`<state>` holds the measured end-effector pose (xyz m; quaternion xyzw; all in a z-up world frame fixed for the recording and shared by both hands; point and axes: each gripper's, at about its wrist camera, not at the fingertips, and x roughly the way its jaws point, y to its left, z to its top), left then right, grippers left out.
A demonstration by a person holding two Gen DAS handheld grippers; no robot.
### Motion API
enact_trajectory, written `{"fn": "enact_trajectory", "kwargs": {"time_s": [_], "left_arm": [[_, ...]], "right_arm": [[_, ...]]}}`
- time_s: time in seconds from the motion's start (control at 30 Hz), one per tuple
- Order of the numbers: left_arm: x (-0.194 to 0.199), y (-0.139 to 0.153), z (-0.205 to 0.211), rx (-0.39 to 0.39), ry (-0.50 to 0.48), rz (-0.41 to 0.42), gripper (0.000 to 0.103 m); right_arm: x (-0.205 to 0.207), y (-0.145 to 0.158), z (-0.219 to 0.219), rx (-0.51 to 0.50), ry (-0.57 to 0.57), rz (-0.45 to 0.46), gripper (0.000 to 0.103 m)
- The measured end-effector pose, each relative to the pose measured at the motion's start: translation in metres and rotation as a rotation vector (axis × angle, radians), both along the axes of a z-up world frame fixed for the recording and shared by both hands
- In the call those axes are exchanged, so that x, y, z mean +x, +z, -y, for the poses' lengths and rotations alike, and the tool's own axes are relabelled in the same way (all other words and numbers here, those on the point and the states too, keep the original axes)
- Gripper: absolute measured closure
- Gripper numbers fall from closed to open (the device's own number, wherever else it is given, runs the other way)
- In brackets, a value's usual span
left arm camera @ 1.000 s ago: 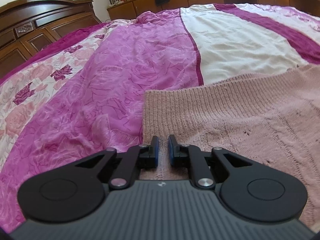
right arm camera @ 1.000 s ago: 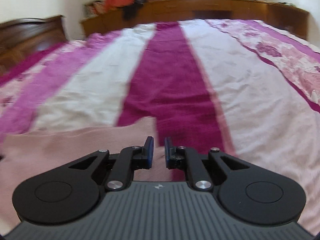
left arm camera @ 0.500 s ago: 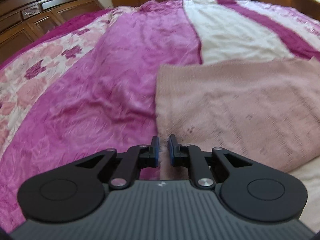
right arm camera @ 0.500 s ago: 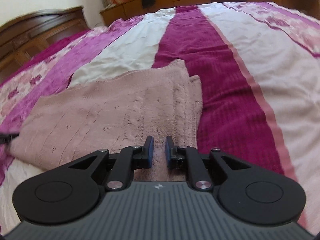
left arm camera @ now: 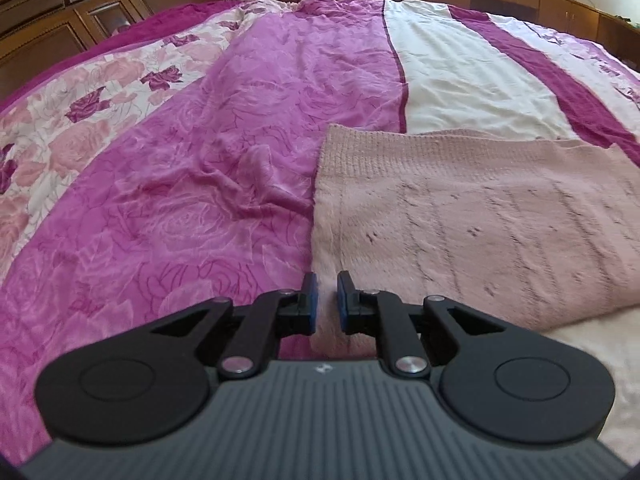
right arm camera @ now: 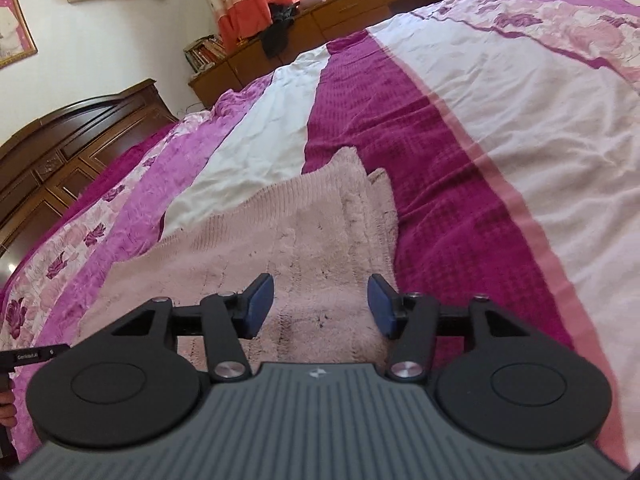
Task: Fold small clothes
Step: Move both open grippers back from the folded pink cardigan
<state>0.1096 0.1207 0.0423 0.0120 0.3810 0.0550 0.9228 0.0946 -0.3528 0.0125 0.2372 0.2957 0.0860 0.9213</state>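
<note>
A pink sweater (left arm camera: 480,224) is lying on the bed (left arm camera: 200,160); left tongs (left arm camera: 324,300) are pinching its corner, right tongs (right arm camera: 320,300) are gaping wide, empty, above it.

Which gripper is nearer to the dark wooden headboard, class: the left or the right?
Left. The left gripper sits at the pink sweater's edge on the headboard side. The right gripper is over the sweater's opposite end, further from it.
</note>
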Motion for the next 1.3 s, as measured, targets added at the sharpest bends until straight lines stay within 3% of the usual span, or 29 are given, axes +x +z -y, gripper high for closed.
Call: {"fn": "enact_trajectory", "kwargs": {"time_s": [0.03, 0.07, 0.1, 0.27, 0.33, 0.4, 0.67, 0.87, 0.97, 1.03, 1.13, 1.3], "left_arm": [[-0.003, 0.002, 0.001, -0.006, 0.006, -0.002, 0.063], [-0.007, 0.005, 0.002, -0.009, 0.017, 0.002, 0.046], [-0.012, 0.008, 0.004, -0.003, 0.021, 0.013, 0.043], [-0.024, 0.015, 0.014, 0.016, 0.008, 0.011, 0.042], [-0.027, 0.015, 0.017, 0.012, 0.010, 0.001, 0.042], [-0.030, 0.014, 0.019, 0.007, 0.020, -0.007, 0.042], [-0.033, 0.003, 0.018, -0.048, 0.076, -0.053, 0.042], [-0.036, -0.005, 0.019, -0.049, 0.092, -0.079, 0.042], [-0.037, -0.005, 0.020, -0.046, 0.094, -0.083, 0.042], [-0.038, -0.005, 0.020, -0.041, 0.093, -0.081, 0.042], [-0.039, -0.004, 0.021, -0.036, 0.096, -0.083, 0.042], [-0.041, -0.001, 0.020, -0.038, 0.102, -0.089, 0.042]], "right_arm": [[-0.003, 0.001, 0.003, 0.004, -0.007, 0.000, 0.043], [-0.005, 0.002, 0.006, 0.006, -0.015, -0.003, 0.043], [-0.007, 0.003, 0.008, 0.004, -0.023, -0.005, 0.042], [-0.010, 0.000, 0.022, -0.020, -0.055, -0.042, 0.040], [-0.009, -0.003, 0.028, 0.003, -0.066, -0.058, 0.027], [-0.005, -0.009, 0.032, 0.033, -0.054, -0.078, 0.025], [0.021, -0.030, 0.028, 0.180, 0.054, -0.146, 0.023], [0.042, -0.041, 0.017, 0.272, 0.057, -0.162, 0.024], [0.045, -0.044, 0.014, 0.292, 0.037, -0.144, 0.030], [0.044, -0.048, 0.015, 0.328, 0.016, -0.140, 0.048], [0.043, -0.059, 0.022, 0.415, -0.021, -0.137, 0.064], [0.042, -0.061, 0.021, 0.416, -0.034, -0.120, 0.068]]}}
